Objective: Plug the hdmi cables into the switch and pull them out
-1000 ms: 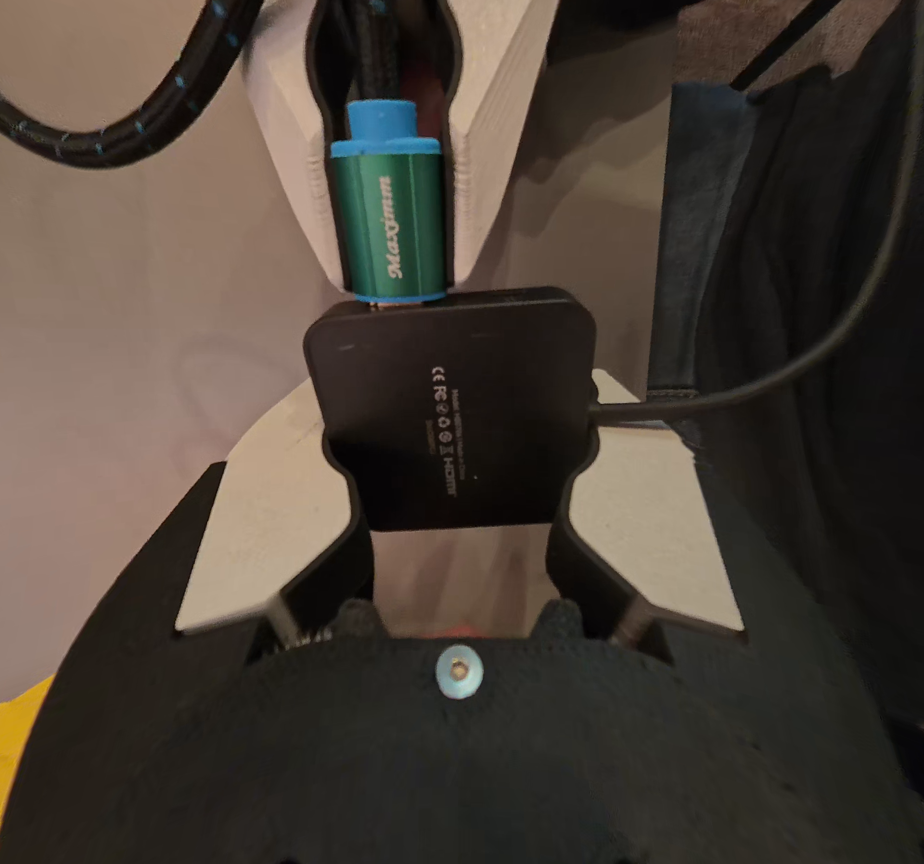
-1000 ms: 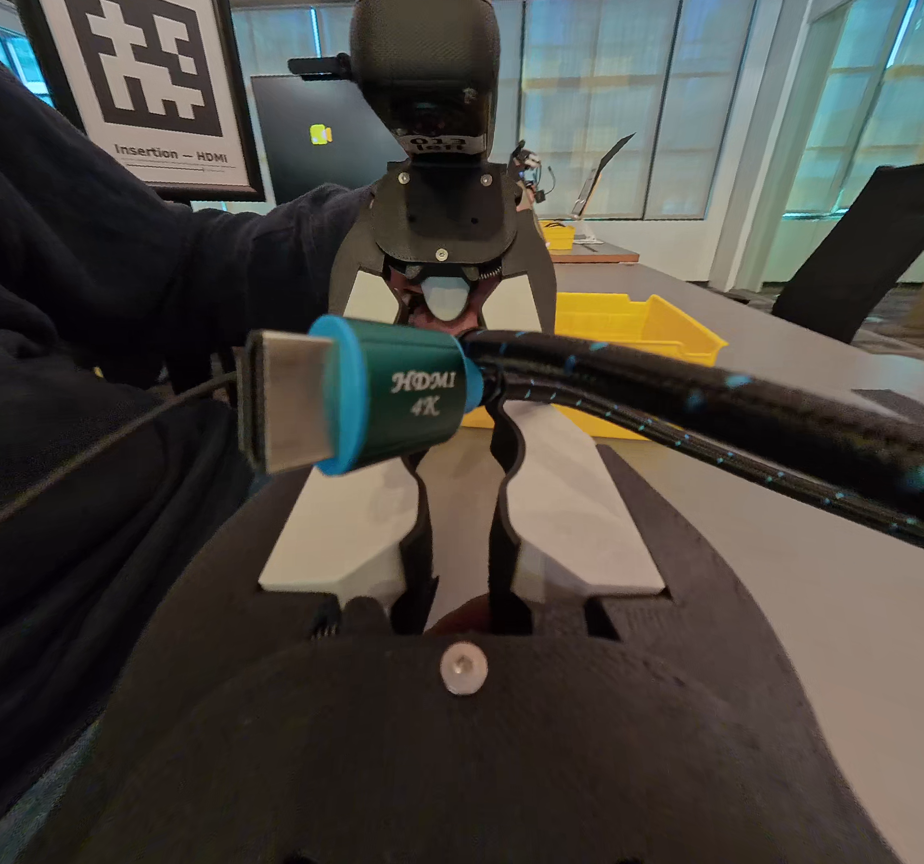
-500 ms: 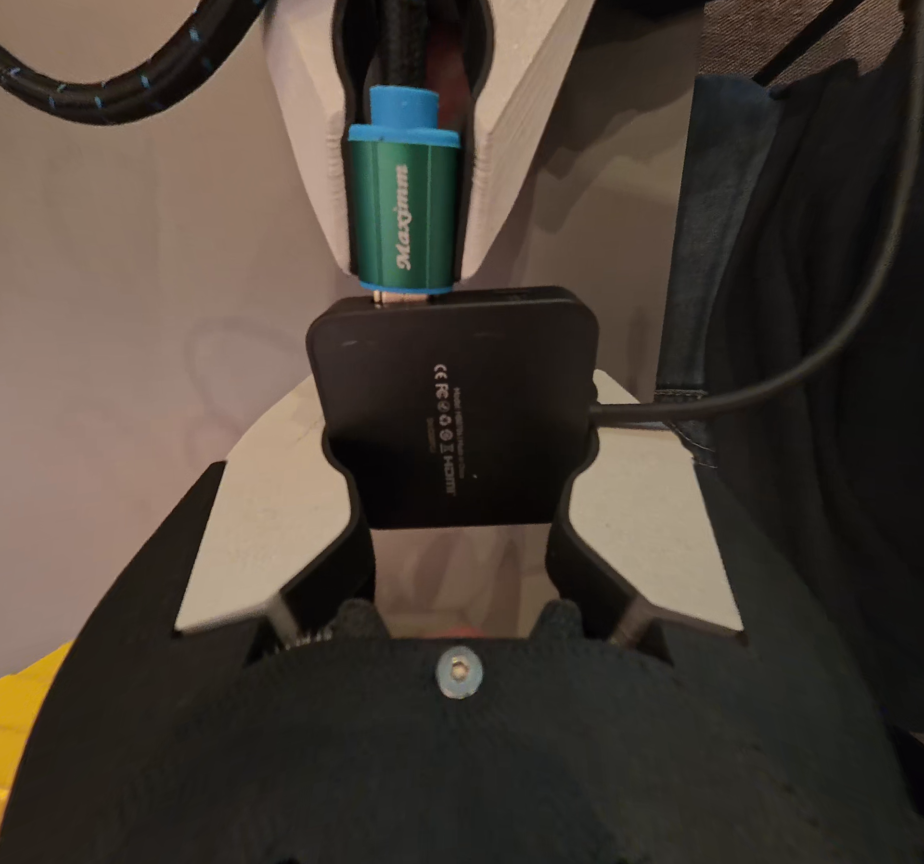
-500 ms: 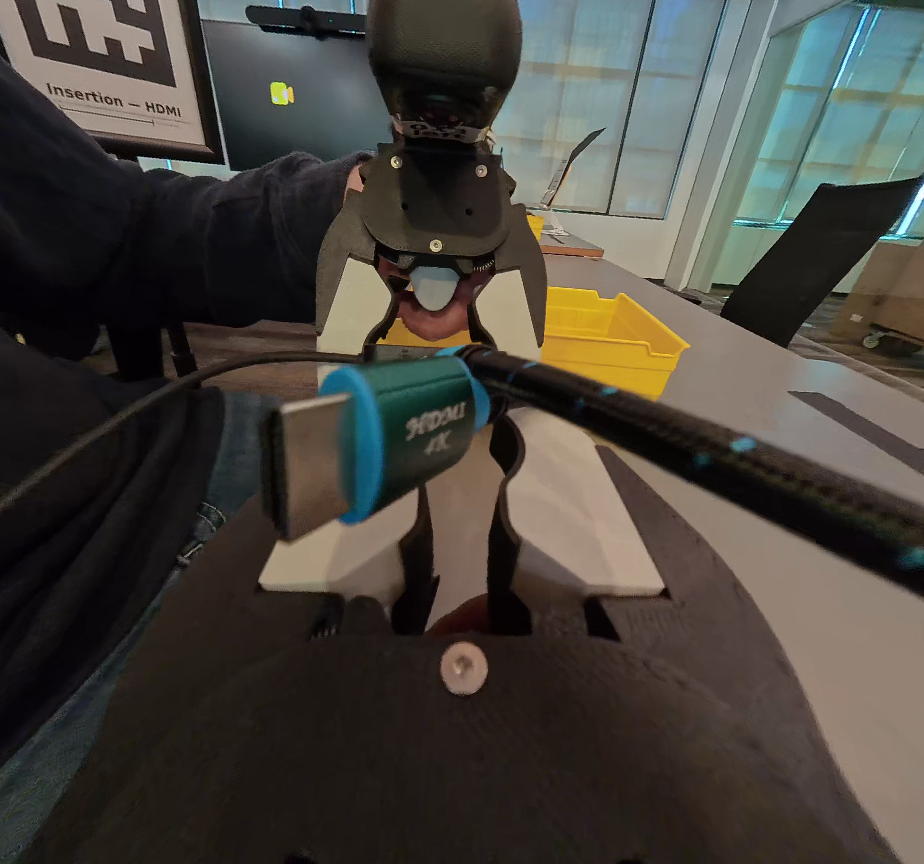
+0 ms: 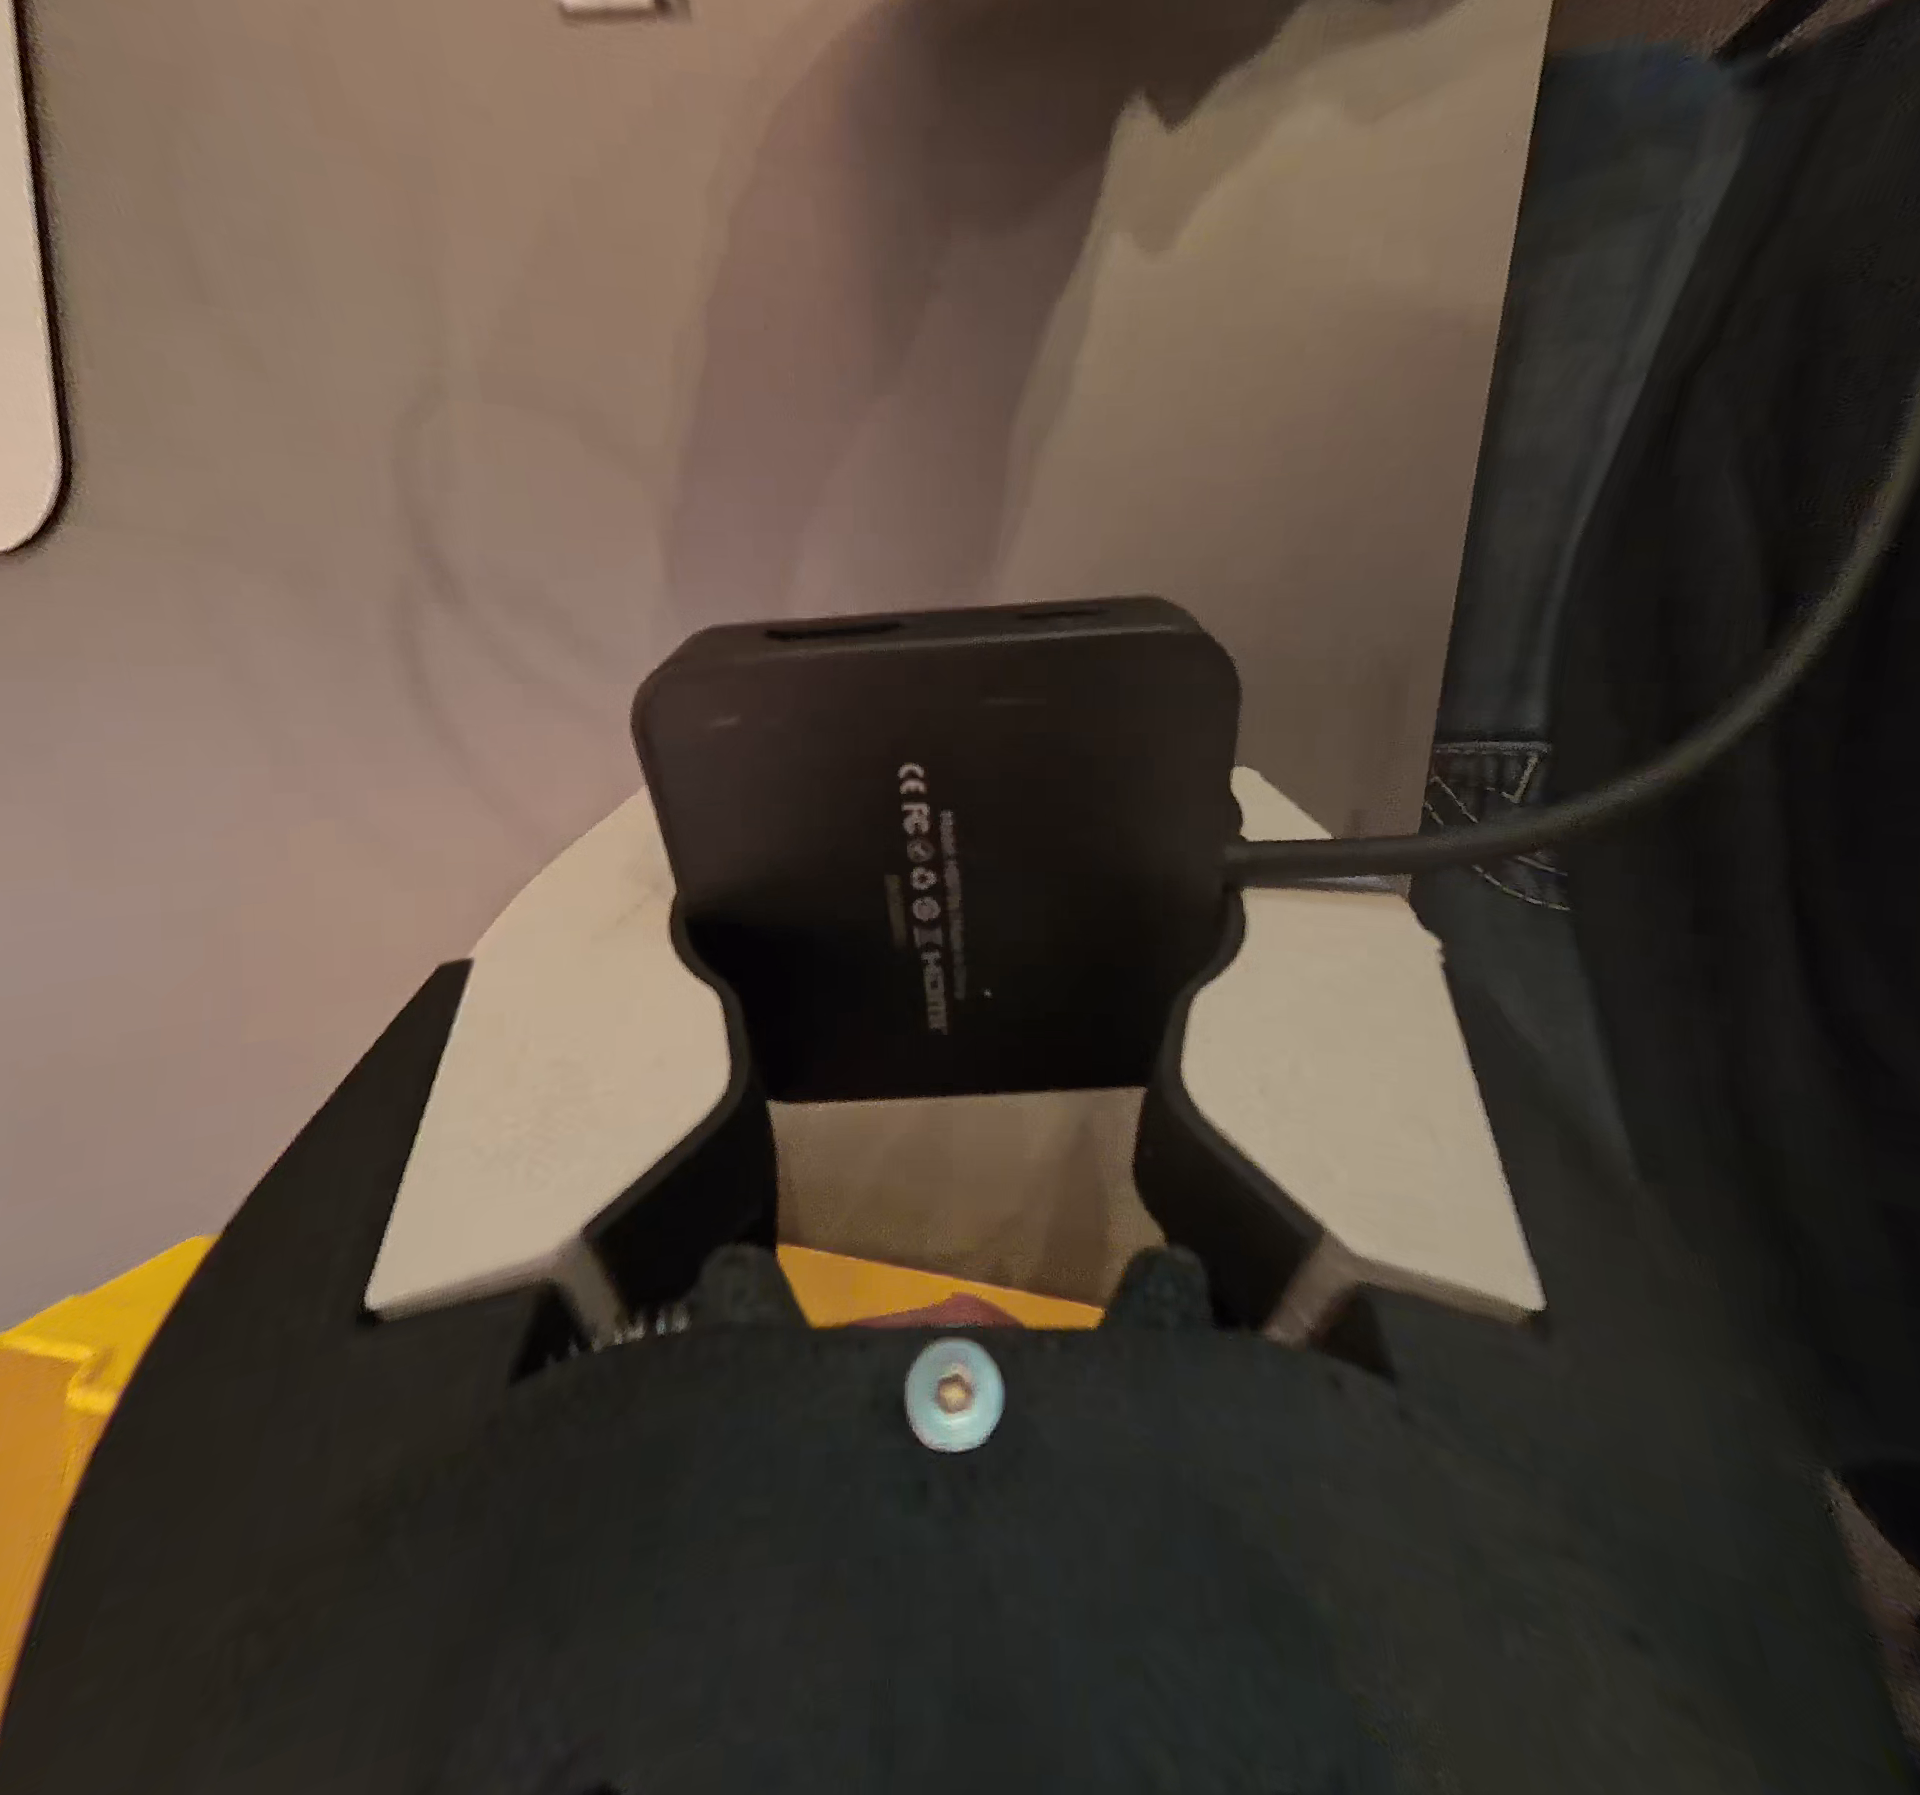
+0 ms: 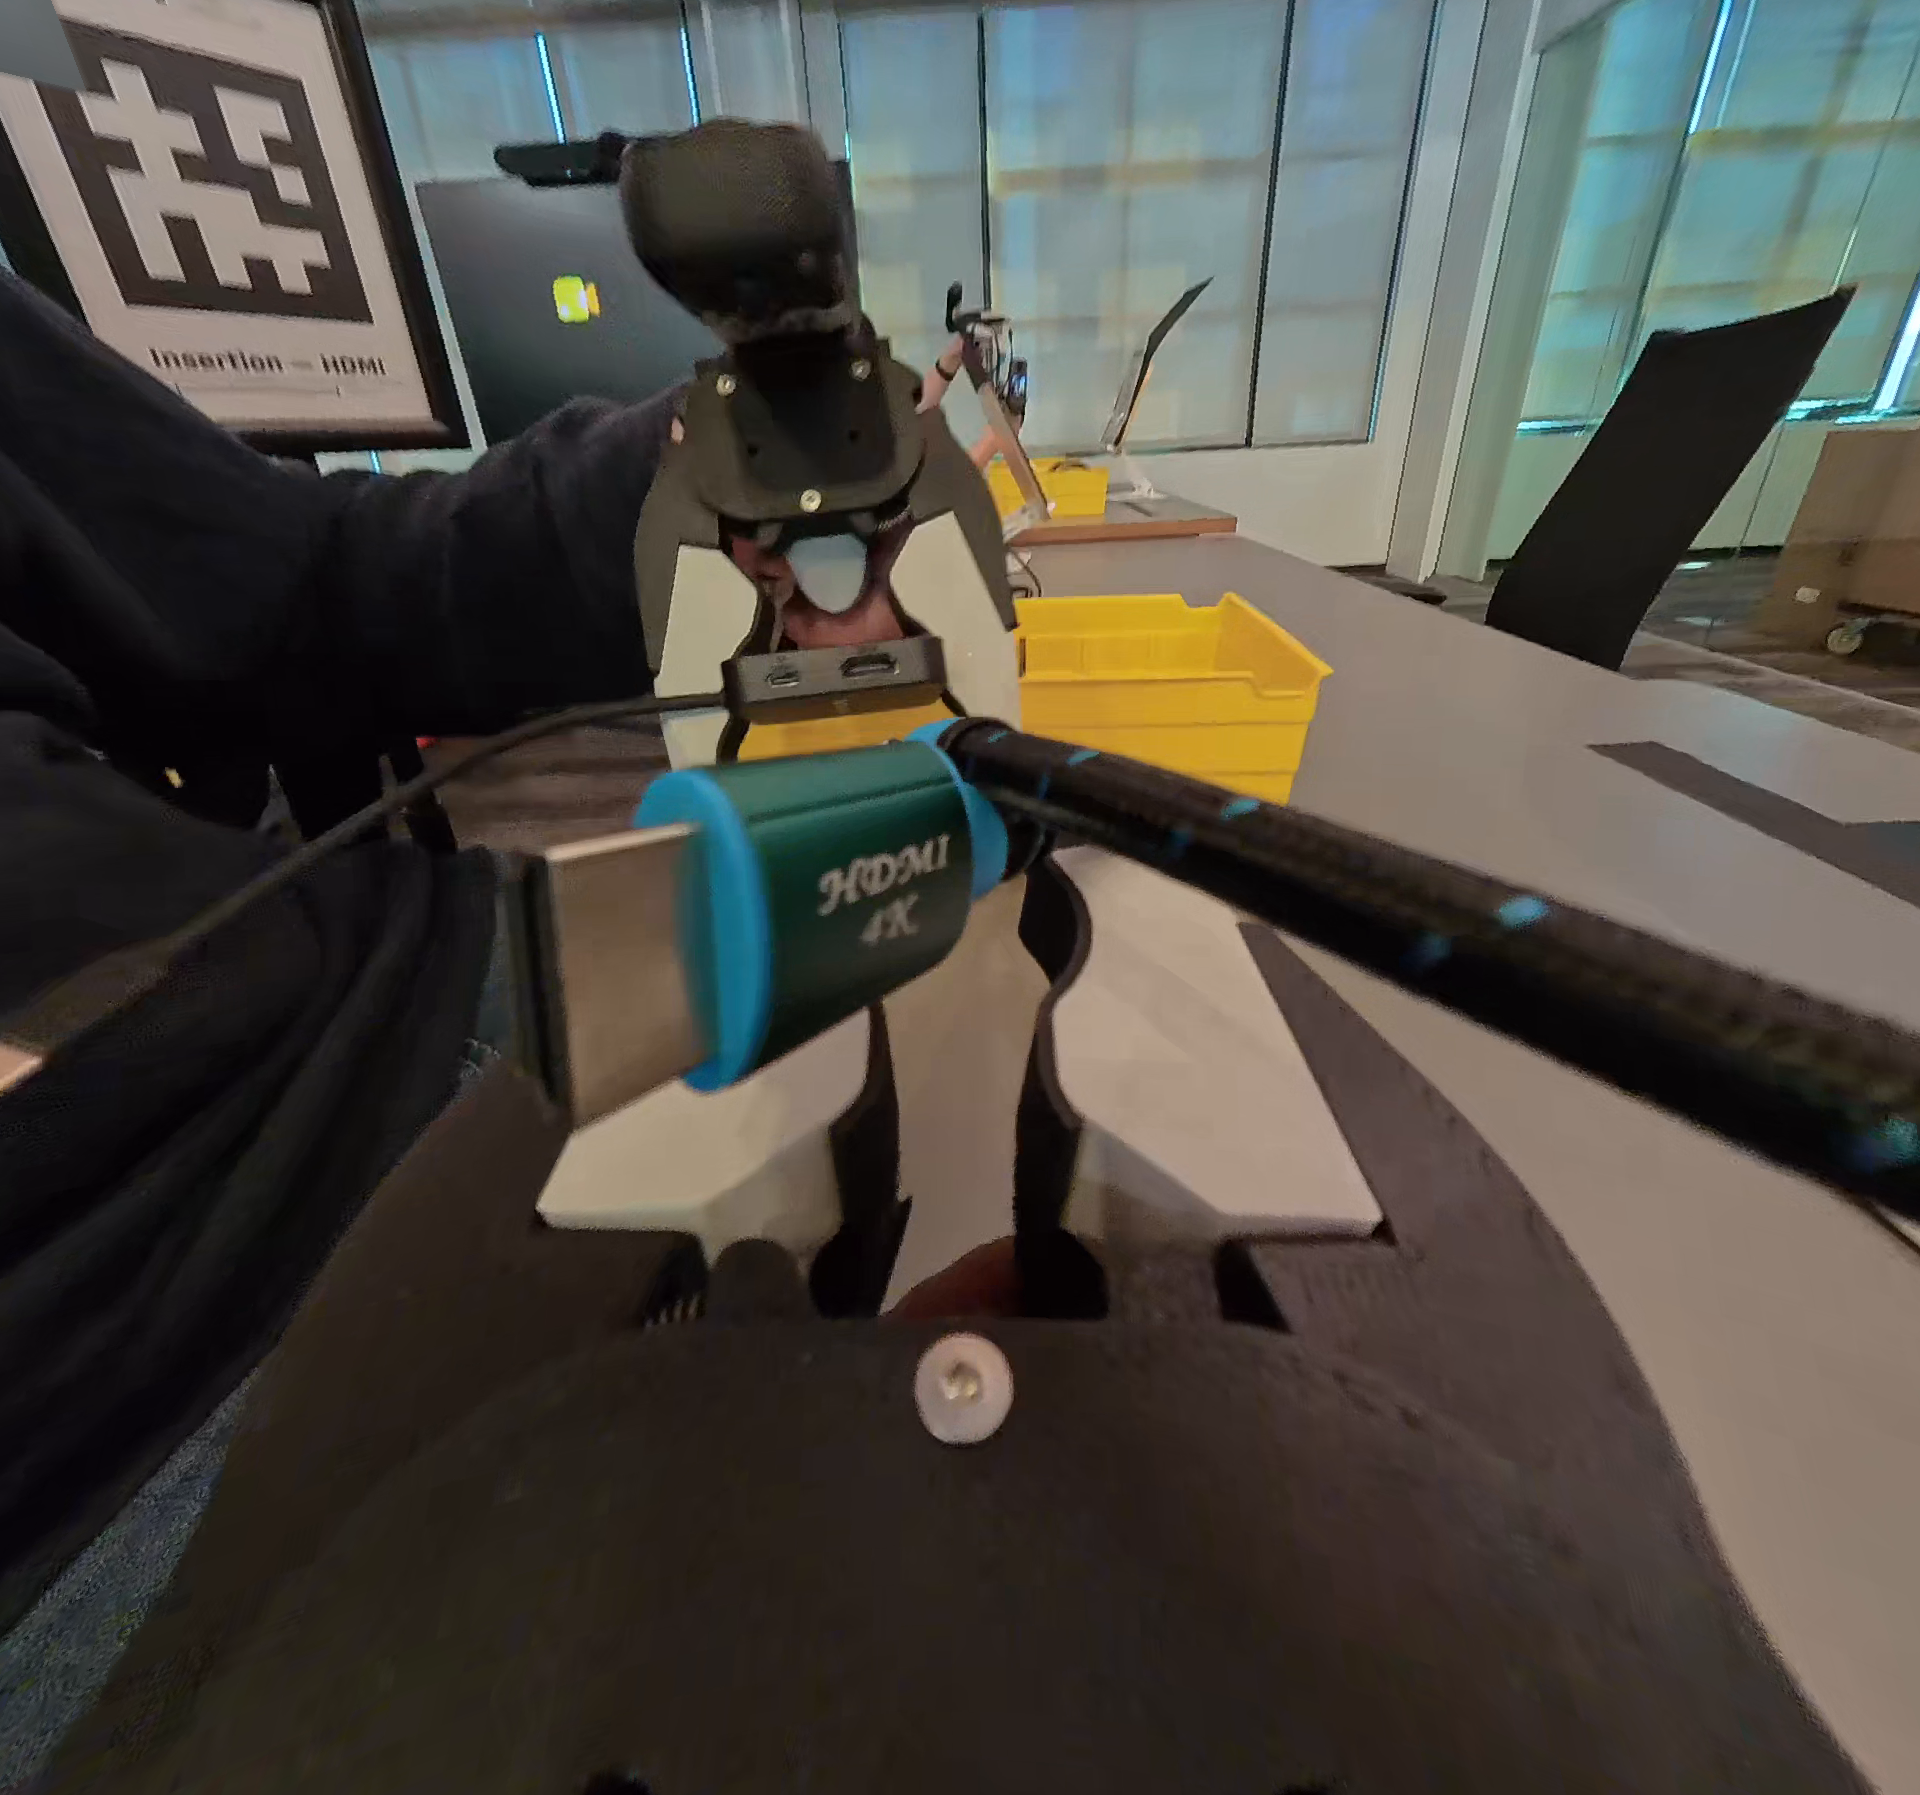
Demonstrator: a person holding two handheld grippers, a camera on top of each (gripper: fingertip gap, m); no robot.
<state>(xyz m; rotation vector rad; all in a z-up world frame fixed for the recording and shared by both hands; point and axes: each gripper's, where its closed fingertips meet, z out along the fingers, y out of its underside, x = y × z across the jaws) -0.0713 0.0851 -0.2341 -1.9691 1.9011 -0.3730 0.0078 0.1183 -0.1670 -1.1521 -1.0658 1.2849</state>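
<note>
The pull-out step looks finished for this plug: the left gripper [image 5: 951, 924] has its fingers [image 5: 582, 1039] clenched on the sides of the switch [image 5: 940, 841], a flat black box with rounded corners and a matte shell, whose near-edge ports sit empty in both views. A thin smooth black lead [image 5: 1558, 810] runs off its right side. Facing it and well apart, the right gripper [image 6: 961, 997] pinches the thick braided cable [image 6: 1455, 935], black with blue flecks, just behind the plug [image 6: 831, 904]; the fingers are closed on the cord, not on the plug body. The plug is a glossy green metal barrel with blue collars and a flat silver tip, tilted sideways toward the person's dark sleeve [image 6: 260, 602] and not pointing at the switch. If another insertion follows, the next move likely calls for turning the tip square to a port and lining its flat shape up before pushing. A yellow plastic bin [image 6: 1164, 675] stands on the grey counter [image 6: 1558, 706] beyond
</note>
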